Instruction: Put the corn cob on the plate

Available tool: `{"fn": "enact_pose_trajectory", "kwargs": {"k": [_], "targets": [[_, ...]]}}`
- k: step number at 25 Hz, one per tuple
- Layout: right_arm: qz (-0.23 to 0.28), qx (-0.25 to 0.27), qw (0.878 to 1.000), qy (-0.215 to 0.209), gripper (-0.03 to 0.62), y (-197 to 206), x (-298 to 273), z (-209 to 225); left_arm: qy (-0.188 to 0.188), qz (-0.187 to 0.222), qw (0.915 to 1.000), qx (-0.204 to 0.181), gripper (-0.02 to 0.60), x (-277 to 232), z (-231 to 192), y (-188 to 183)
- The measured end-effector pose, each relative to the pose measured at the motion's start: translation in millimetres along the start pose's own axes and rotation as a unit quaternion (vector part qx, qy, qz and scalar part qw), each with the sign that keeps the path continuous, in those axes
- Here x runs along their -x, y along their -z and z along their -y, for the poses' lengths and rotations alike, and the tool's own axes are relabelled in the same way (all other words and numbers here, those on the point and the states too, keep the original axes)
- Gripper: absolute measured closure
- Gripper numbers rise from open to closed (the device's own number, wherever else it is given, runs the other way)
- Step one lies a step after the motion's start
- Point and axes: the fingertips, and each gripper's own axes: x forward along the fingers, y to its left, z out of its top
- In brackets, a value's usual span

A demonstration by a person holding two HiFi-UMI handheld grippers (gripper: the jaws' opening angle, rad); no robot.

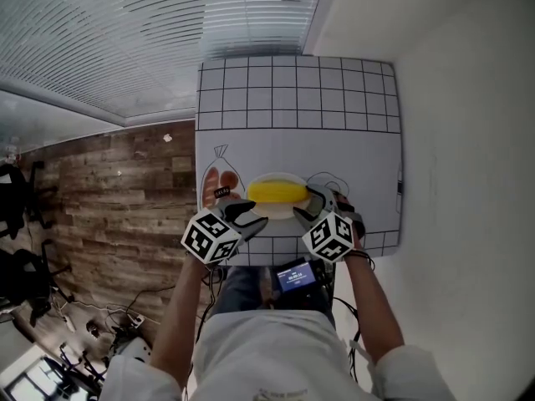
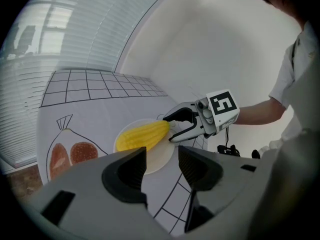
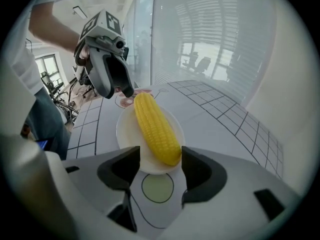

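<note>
on the plate (image 3: pixel 127 131), corn cob (image 3: pixel 155 126), left hand-held gripper (image 1: pixel 251 214), right hand-held gripper (image 1: pixel 305 207), both angled down, jaws spread

We see a bright yellow corn cob (image 1: pixel 278 191), ribbed with rows of kernels, on a plain white plate (image 3: pixel 129 131). Under the plate lies a white mat (image 1: pixel 297 90) ruled in a black grid. Left of the plate the mat bears a black-outlined bag (image 1: pixel 219 186) holding reddish-brown shapes. Close by the plate is a pale green circle (image 3: pixel 157 187) ringed in black. The left gripper (image 1: pixel 248 214) and right gripper (image 1: pixel 308 205) are grey with black jaws and carry black-and-white checked cubes. Further left of the plate, the floor (image 1: pixel 109 199) is brown wood planking.
</note>
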Motion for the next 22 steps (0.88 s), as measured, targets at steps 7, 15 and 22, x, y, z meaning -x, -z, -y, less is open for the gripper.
{"fn": "enact_pose_trajectory", "kwargs": {"k": [7, 15, 22], "targets": [[0.004, -0.033, 0.999, 0.019, 0.335, 10.8, 12.9, -2.9, -0.019, 0.01, 0.9995, -0.022, 0.405, 3.5, 4.6, 4.4], [0.027, -0.086, 0.995, 0.047, 0.352, 14.6, 30.6, -3.6, -0.114, 0.063, 0.9886, -0.076, 0.554, 23.8, -8.4, -13.2], [0.07, -0.105, 0.988, 0.088, 0.574, 0.0, 51.0, -3.7, -0.162, 0.079, 0.9806, -0.076, 0.572, 34.4, -18.6, -17.4]]}}
